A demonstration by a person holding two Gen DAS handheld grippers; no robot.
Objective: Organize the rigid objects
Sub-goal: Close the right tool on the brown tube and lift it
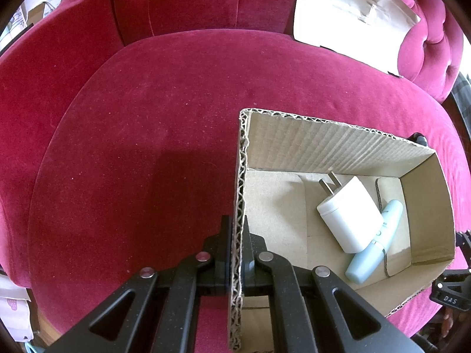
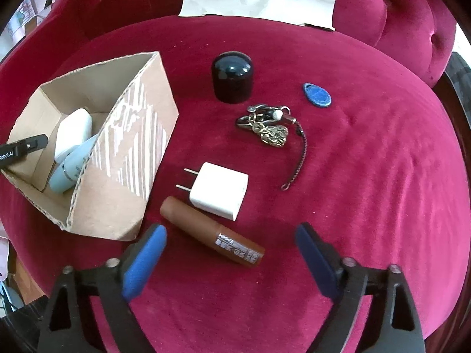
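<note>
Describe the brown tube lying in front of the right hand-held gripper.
The brown tube is a smooth plastic-looking cylinder lying on its side, diagonally, on the red velvet seat. A seam splits it into two lengths; the nearer one carries pale printed lettering. It lies right beside the white charger; contact unclear.

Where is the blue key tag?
In the right wrist view, the blue key tag lies on the red cushion, right of the black cap and just above the bunch of keys.
</note>
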